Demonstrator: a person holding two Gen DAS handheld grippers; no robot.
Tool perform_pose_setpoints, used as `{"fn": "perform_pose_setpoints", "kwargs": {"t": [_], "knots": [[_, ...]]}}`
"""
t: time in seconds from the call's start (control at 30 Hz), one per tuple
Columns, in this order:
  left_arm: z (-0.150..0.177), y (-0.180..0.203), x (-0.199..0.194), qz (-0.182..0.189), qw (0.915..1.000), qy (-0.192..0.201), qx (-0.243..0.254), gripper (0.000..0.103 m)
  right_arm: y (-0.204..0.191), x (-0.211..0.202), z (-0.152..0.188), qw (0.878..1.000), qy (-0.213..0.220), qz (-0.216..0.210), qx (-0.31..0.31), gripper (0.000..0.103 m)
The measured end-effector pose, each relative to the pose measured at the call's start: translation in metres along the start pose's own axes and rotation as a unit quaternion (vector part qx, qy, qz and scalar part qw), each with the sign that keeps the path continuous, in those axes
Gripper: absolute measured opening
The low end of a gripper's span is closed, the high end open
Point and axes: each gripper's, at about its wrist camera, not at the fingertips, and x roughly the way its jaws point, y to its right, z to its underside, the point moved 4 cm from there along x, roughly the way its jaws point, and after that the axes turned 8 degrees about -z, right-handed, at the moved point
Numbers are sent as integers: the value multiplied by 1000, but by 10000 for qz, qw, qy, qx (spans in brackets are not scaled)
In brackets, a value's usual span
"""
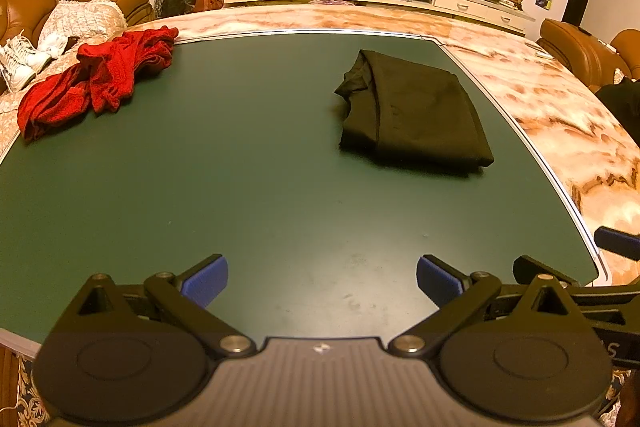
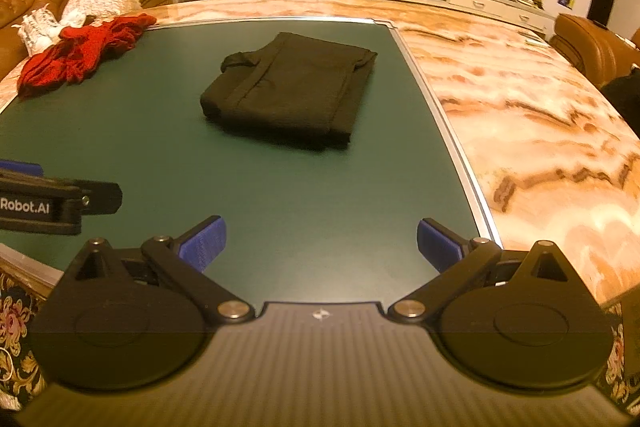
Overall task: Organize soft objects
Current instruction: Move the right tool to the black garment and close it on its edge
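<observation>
Two tools, the left tool (image 1: 322,281) and right tool (image 2: 319,241), are spread wide, holding nothing. The red cloth (image 1: 94,77) lies bunched at the desk's (image 1: 260,167) far left corner; it looks soft and floppy, so grab a thick fold.

Red cloth (image 1: 96,75), black garment (image 1: 416,111), green mat (image 1: 248,179).

We see warm, yellowish indoor light, rather dim. The green mat (image 1: 280,167) shows soft glare near its front edge. Fisheye bending curves its borders; picture corners go dark.
</observation>
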Motion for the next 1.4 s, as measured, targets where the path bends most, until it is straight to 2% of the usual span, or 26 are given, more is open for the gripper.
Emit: {"fn": "perform_pose_setpoints", "kwargs": {"t": [0.2, 0.4, 0.53, 0.7, 0.77, 0.9, 1.0, 1.07, 1.1, 1.13, 1.2, 1.37, 1.4], "knots": [[-1, -5, 6, 6, 10000, -28, -2, 103, -9, 9, -9, 9947, 189, -342, -953, 103], [-3, -12, 14, 86, 9999, -56, 56, 103, -21, 31, -22, 9754, 273, -732, -2063, 103], [-6, -16, 22, 161, 9998, -77, 100, 102, -31, 55, -37, 9607, 148, -753, -2667, 93], [-11, -19, 34, 359, 9992, -120, 134, 93, -39, 85, -49, 9437, 10, -743, -3224, 84], [-14, -19, 38, 443, 9988, -146, 145, 93, -39, 94, -50, 9359, -36, -712, -3449, 75], [-20, -15, 43, 636, 9977, -146, 199, 93, -43, 114, -54, 9227, -207, -630, -3798, 62], [-24, -13, 46, 809, 9964, -171, 160, 93, -45, 126, -53, 9098, -304, -494, -4109, 47], [-26, -12, 47, 868, 9960, -173, 126, 93, -50, 133, -48, 8967, -322, -365, -4399, 33], [-26, -13, 48, 877, 9959, -180, 109, 93, -52, 136, -46, 8916, -322, -332, -4504, 30], [-26, -14, 49, 883, 9959, -189, 91, 94, -54, 136, -44, 8900, -287, -328, -4538, 23], [-27, -16, 50, 943, 9953, -242, 3, 94, -57, 136, -42, 8930, -221, -360, -4481, 17], [-26, -24, 49, 1074, 9936, -323, -139, 95, -54, 122, -48, 9290, -12, -640, -3644, 14], [-26, -25, 48, 1123, 9929, -345, -170, 96, -54, 119, -50, 9331, 16, -706, -3526, 14]]}}
